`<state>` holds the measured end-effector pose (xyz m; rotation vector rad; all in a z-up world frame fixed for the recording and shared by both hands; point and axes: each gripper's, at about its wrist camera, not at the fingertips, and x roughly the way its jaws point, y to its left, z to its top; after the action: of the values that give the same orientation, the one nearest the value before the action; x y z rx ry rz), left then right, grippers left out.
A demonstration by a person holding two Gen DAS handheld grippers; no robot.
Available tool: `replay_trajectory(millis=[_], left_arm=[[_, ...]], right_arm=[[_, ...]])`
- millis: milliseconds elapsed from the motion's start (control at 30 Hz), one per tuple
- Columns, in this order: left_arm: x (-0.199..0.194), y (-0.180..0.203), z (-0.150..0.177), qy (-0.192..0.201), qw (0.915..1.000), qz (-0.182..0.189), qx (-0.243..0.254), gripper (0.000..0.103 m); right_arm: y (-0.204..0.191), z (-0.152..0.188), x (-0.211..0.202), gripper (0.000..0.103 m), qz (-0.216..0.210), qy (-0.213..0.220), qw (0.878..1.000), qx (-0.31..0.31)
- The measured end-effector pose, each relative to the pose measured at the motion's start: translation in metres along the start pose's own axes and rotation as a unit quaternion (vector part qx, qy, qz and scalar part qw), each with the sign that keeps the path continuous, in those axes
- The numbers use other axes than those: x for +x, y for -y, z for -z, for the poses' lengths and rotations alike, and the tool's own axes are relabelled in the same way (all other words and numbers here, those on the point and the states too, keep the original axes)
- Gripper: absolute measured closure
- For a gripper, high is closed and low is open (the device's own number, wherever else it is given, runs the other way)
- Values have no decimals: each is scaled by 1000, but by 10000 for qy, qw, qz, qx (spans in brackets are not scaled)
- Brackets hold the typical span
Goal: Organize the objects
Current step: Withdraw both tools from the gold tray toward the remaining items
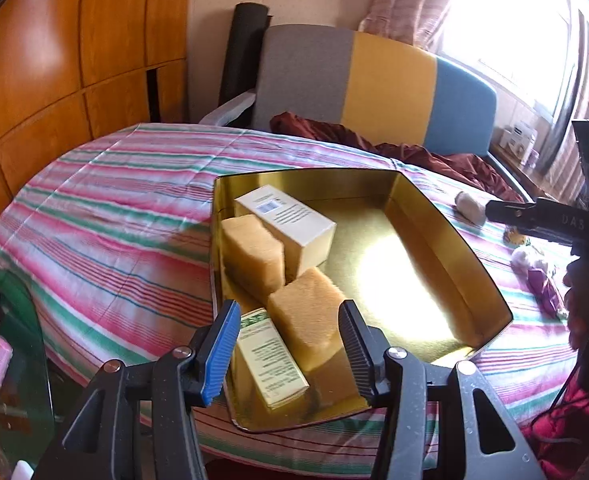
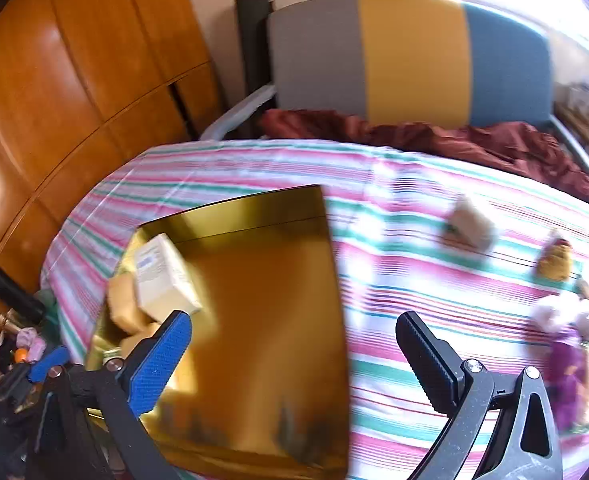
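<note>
A gold tin tray [image 1: 434, 216] sits on the striped bed. It holds a white box [image 1: 290, 224], two yellow sponges [image 1: 254, 248] [image 1: 308, 312] and a green-labelled box [image 1: 272, 362]. My left gripper [image 1: 290, 350] is open over the tray's near end, its fingers either side of the near sponge and the green-labelled box, holding nothing. My right gripper [image 2: 294, 354] is open and empty above the tray's right edge [image 2: 334, 280]. Loose on the bed to the right lie a small box [image 2: 470, 224], a brown-yellow toy [image 2: 554, 260] and a purple-and-white doll [image 2: 566, 344].
A grey, yellow and blue headboard [image 1: 390, 80] and a maroon blanket [image 1: 414, 148] lie behind the tray. Wooden wardrobe panels [image 1: 54, 60] stand at the left. A glass side table [image 1: 14, 360] with small items is at the lower left. The right gripper's body [image 1: 554, 224] reaches in from the right.
</note>
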<state>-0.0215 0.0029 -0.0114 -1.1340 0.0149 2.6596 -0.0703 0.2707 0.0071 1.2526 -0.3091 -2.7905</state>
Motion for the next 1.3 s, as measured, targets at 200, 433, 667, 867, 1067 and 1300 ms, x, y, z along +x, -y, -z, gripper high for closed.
replay_trajectory(millis=[200,433,667,867,1067,1300], left_arm=[[-3,21,-1,11,9995,102,308,52],[-1,53,-4,-12,9973,266,690,52],[7,98,-6,-88,9915,506,1199,52],[20,141,-5,-269,9839,885,1528,52],[31,192,-4,-491,9709,1469,1827,52],[52,254,2,-870,9538,1984,2079,52]], right_arm=[[67,-1,-30,0,512,195,9978,385],[163,5,-67,0,1315,394,9865,895],[270,38,-87,0,2134,673,9504,2160],[331,68,-97,0,1848,688,8999,3890],[343,79,-107,0,1627,885,8820,4334],[348,84,-104,0,1391,873,8771,4514]])
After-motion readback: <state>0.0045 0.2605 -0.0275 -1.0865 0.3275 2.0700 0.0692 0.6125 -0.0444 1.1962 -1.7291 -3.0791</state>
